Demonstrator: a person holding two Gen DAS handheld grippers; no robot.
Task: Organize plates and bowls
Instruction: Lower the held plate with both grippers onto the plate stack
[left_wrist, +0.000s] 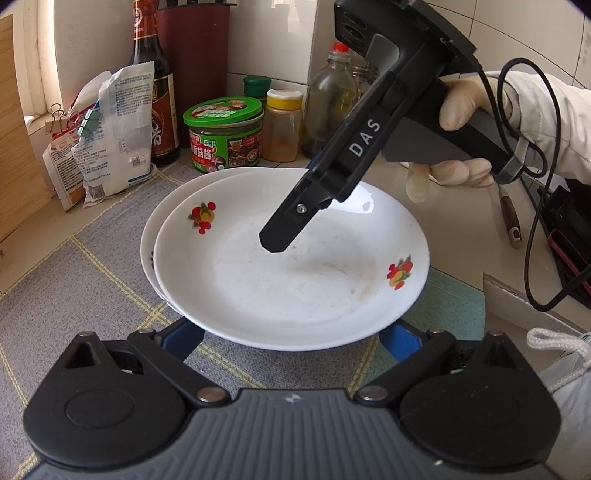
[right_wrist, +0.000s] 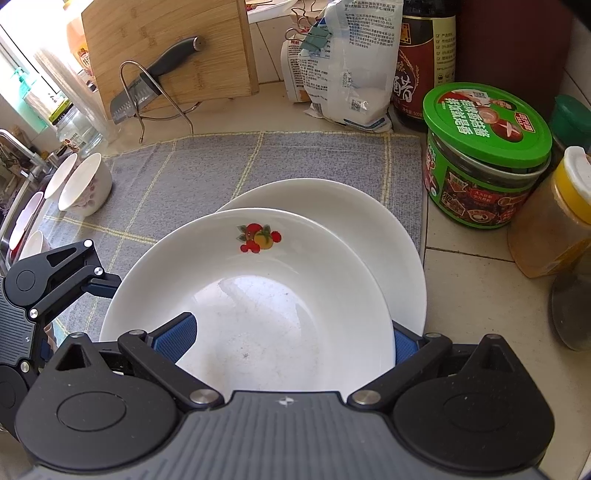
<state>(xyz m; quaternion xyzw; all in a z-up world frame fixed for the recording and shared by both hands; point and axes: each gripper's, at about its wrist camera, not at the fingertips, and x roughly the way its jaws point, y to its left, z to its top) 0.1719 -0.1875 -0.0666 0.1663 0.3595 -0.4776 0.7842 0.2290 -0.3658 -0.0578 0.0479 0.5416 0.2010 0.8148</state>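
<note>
Your right gripper (right_wrist: 291, 332) is spread wide — one finger inside the top plate (right_wrist: 258, 295), one outside its rim. Left gripper (left_wrist: 291, 332) is also wide, pads under its near edge. Both plates are stacked, offset, at the mat's (right_wrist: 184, 166) right edge — lower plate (right_wrist: 354, 221) peeking out.
</note>
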